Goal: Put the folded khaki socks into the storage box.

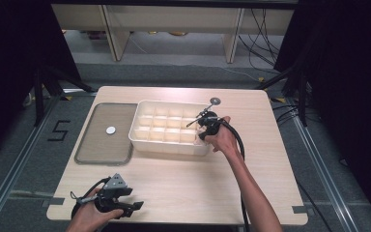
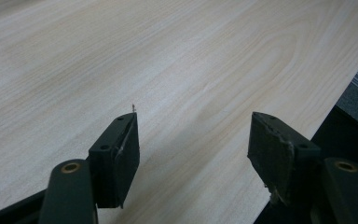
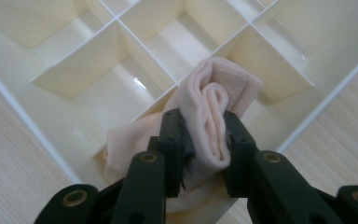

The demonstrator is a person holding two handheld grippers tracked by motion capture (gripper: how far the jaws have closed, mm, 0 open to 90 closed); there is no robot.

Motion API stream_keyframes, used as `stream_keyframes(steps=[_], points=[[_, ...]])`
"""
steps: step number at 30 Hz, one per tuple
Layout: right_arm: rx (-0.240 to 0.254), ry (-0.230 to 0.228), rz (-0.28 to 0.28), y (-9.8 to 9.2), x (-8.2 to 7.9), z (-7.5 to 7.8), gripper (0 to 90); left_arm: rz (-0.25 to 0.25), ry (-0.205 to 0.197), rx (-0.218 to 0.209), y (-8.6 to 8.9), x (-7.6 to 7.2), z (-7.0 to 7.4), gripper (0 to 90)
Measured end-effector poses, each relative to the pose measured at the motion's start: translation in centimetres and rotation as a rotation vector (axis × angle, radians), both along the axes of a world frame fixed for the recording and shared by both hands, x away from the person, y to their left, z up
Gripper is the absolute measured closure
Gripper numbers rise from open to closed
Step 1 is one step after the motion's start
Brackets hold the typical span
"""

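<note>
On the wooden table (image 1: 183,179), a flat grey tray (image 1: 92,145) with 1 small white disc (image 1: 110,130) on it lies at the left, and a small round metal piece (image 1: 215,100) rests near the far edge.

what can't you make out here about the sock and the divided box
- Lower end of the folded sock: right gripper view, hidden behind the right gripper clamped on it.
- Sock in the high view: too small, covered by the hand.
- Which compartment of the box it goes into: right gripper view, edges cut off the box.
- White disc on the lid: high view, too small to identify.
</note>
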State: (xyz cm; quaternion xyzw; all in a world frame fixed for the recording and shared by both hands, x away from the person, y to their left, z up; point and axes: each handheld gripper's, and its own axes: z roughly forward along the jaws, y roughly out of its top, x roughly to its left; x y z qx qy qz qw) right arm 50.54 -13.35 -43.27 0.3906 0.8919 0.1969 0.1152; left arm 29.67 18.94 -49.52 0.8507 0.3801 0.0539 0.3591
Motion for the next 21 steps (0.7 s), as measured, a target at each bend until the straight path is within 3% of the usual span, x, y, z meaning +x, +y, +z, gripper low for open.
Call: stream_keyframes(steps=[4, 6, 7, 11, 15, 21], points=[[-0.011, 0.004, 0.017, 0.03, 0.01, -0.31, 73.6, -0.001, 0.0, 0.001, 0.0, 0.01, 0.0, 33.1], [-0.014, 0.034, -0.001, 0.26, -0.16, -0.34, 73.5, -0.009, -0.009, 0.009, 0.06, 0.06, 0.04, 33.1], [-0.023, 0.018, 0.018, 0.26, -0.07, -0.4, 73.5, -0.009, -0.009, 0.007, 0.07, 0.05, 0.05, 33.1], [-0.026, 0.027, 0.022, 0.3, -0.06, -0.4, 73.1, -0.008, -0.01, 0.008, 0.07, 0.05, 0.04, 33.1], [-0.006, 0.026, 0.03, 0.07, -0.06, -0.49, 69.6, -0.019, -0.001, 0.002, 0.03, 0.01, 0.0, 33.0], [0.059, 0.049, -0.006, -0.34, -0.28, 0.13, 63.1, -0.012, 0.0, 0.002, 0.06, 0.05, 0.0, 32.8]])
